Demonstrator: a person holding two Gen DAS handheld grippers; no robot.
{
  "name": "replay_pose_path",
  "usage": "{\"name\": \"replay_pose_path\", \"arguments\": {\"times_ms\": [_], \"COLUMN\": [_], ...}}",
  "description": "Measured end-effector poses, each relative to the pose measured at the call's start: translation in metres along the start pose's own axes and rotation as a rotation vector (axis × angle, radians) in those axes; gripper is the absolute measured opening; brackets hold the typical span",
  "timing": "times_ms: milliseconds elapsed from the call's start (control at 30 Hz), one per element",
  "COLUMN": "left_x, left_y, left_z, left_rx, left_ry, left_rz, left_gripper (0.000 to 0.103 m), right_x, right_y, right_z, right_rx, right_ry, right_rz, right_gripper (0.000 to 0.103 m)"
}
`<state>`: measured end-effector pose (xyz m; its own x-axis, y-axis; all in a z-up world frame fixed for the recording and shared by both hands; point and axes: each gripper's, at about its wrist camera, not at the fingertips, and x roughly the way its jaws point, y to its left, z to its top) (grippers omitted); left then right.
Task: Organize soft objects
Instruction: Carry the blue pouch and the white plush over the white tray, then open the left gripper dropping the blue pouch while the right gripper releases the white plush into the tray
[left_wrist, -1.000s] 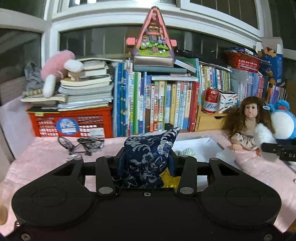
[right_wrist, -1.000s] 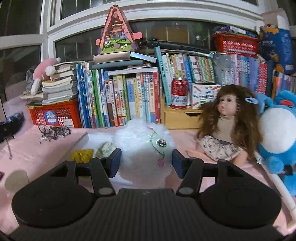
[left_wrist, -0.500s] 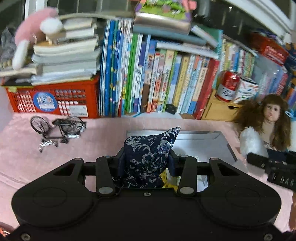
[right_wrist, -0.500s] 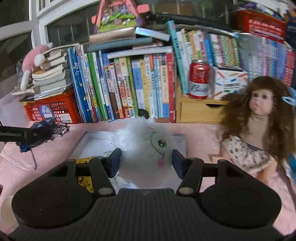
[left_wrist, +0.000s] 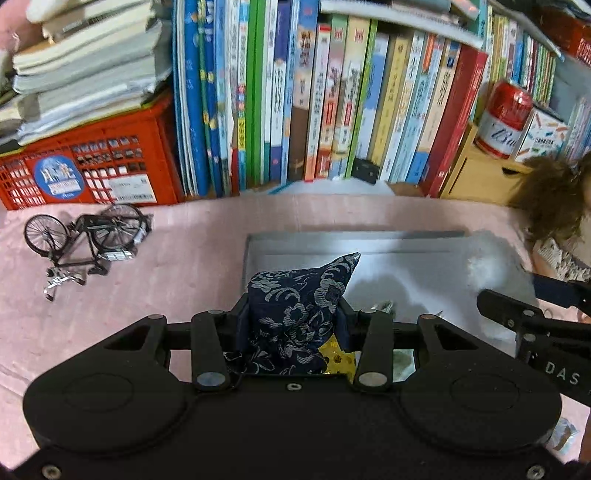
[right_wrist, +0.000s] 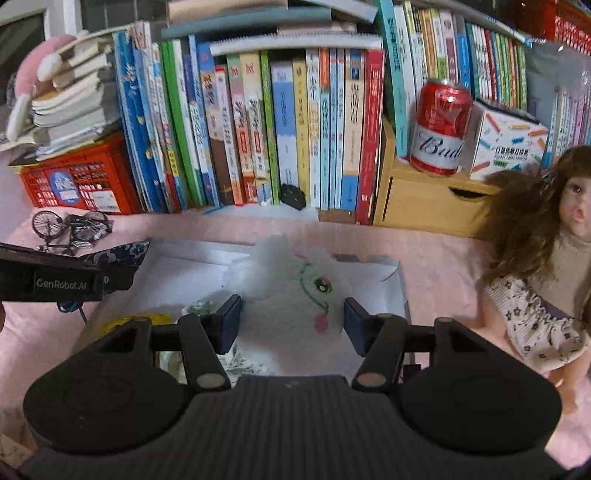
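Left gripper (left_wrist: 293, 319): jaws clamped on blue pouch (left_wrist: 299, 306), tip toward 1 o'clock, over tray (left_wrist: 369, 243) left edge. Right gripper (right_wrist: 291, 321): jaws holding white plush (right_wrist: 295, 295), over tray centre. Release below both; neither nearer.

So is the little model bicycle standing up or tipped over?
Tipped over: the model bicycle lies on its side on the pink cloth, both wheels flat.
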<state>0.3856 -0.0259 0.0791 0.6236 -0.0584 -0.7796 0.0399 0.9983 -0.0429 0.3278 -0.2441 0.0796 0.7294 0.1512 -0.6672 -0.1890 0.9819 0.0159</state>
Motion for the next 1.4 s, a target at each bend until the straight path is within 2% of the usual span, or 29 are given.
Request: {"name": "replay_pose_path", "arguments": {"times_ms": [267, 433, 733, 833, 967, 1100, 1400], "left_x": [0.024, 0.034, 0.038, 0.036, 0.029, 0.016, -0.017], "left_y": [0.0, -0.003, -0.006, -0.007, -0.006, -0.005, 0.001], "left_z": [-0.005, -0.01, -0.016, -0.016, -0.015, -0.014, -0.016], "left_rx": [-0.012, -0.004, 0.007, 0.016, 0.015, 0.017, 0.026], "left_ry": [0.059, 0.085, 0.107, 0.104, 0.088, 0.055, 0.012], "left_rz": [-0.01, -0.014, -0.024, -0.023, -0.028, -0.019, -0.013], "left_gripper": [0.042, 0.042, 0.044, 0.05, 0.059, 0.071, 0.077], "right_x": [0.022, 0.029, 0.031, 0.029, 0.022, 0.011, -0.023], "right_y": [-0.006, -0.012, -0.013, -0.013, -0.011, -0.008, -0.001], "right_z": [-0.011, -0.015, -0.018, -0.018, -0.018, -0.016, -0.012], "right_rx": [0.026, 0.045, 0.046, 0.046, 0.04, 0.029, 0.026], "right_ry": [0.046, 0.074, 0.078, 0.073, 0.051, 0.031, -0.027], "right_rz": [0.005, 0.009, 0.005, 0.004, 0.014, 0.018, 0.04], "right_gripper": [0.058, 0.047, 0.047, 0.051, 0.052, 0.059, 0.062]}}
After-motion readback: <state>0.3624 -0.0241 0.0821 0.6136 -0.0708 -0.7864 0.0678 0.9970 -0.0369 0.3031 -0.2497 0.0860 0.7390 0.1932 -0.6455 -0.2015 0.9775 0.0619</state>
